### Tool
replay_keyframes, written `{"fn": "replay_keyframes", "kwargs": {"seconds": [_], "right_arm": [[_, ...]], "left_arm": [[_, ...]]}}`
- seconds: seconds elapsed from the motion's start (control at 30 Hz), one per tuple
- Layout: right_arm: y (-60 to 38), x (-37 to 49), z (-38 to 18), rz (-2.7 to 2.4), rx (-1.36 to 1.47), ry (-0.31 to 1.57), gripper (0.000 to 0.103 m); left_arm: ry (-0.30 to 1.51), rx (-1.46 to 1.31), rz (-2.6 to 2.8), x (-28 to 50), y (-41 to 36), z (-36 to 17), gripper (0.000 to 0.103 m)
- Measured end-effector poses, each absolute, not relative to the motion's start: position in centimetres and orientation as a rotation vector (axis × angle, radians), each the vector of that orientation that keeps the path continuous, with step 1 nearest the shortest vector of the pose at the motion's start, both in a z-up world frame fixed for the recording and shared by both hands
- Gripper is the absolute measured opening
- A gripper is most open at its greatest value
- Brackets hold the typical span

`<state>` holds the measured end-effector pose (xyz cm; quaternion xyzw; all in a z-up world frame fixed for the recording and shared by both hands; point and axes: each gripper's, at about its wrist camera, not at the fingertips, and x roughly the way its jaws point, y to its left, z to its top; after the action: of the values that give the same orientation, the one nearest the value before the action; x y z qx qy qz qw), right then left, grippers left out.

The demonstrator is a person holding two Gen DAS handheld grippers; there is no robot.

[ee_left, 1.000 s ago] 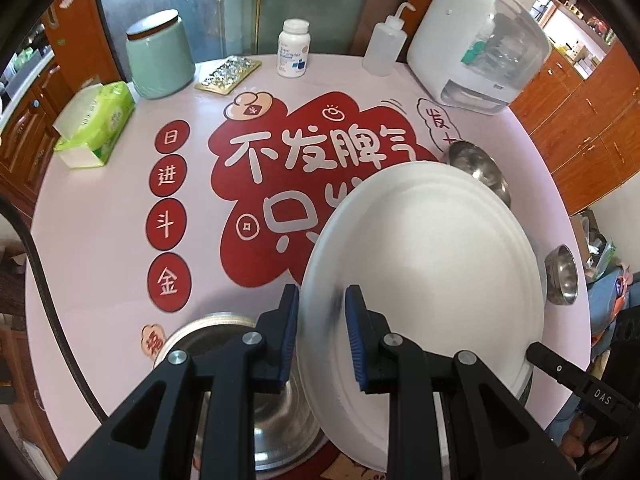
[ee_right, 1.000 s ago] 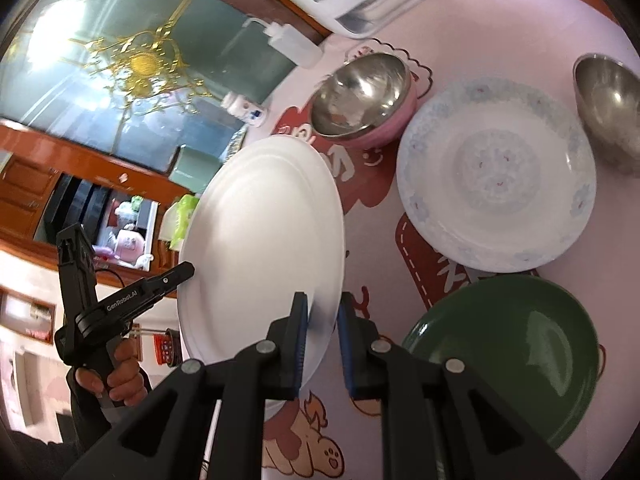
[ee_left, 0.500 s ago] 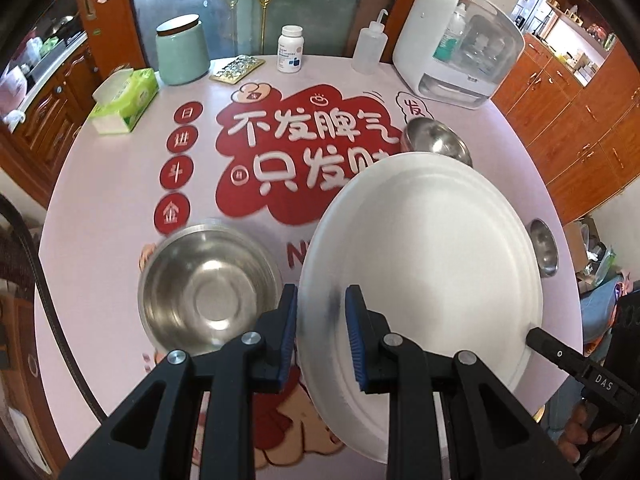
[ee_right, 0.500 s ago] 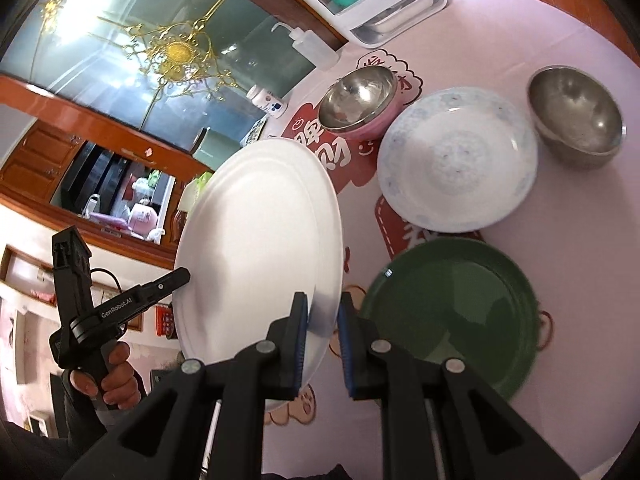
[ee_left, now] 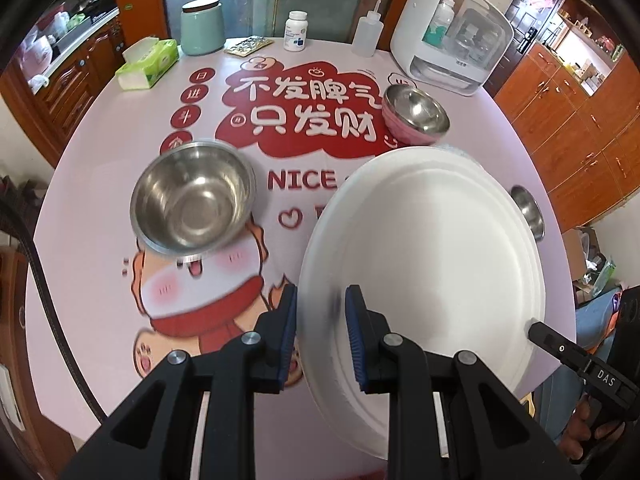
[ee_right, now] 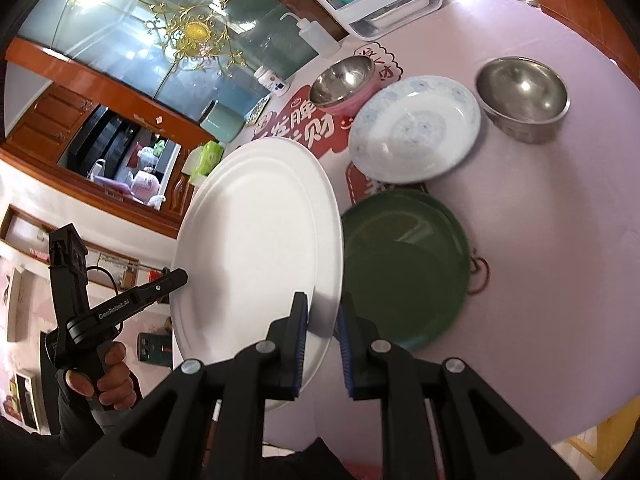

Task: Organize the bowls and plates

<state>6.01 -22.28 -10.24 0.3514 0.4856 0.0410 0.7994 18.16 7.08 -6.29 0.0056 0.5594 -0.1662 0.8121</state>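
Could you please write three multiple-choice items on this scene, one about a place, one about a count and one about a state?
1. Where does the green plate lie?
A. on the table, near the patterned plate
B. inside a metal bowl
C. on the white appliance

2. How many bowls stand on the table in the right wrist view?
A. none
B. two
C. five

3. How is the white plate held?
A. it lies flat on the table
B. one gripper holds it
C. both grippers grip its rim

Answers:
1 A: it rests on the table near the patterned plate.
2 B: a pink bowl and a steel bowl.
3 C: the left gripper and the right gripper each clamp an edge.
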Motion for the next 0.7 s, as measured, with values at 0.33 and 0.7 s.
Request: {"fn": "replay_keyframes", "kwargs": {"seconds": [0.33, 0.7], "right_arm": [[-21.7, 2.8, -11.7, 0.128, 0.668, 1.099, 0.015], [-19.8, 0.9, -14.7, 0.193, 0.605, 1.198, 0.015]], "left_arm": [[1.236, -0.010, -0.289, 11.8, 7.6, -8.6, 0.022], [1.326, -0.047, -0.184, 7.7, 9.9, -12.8, 0.022]]}}
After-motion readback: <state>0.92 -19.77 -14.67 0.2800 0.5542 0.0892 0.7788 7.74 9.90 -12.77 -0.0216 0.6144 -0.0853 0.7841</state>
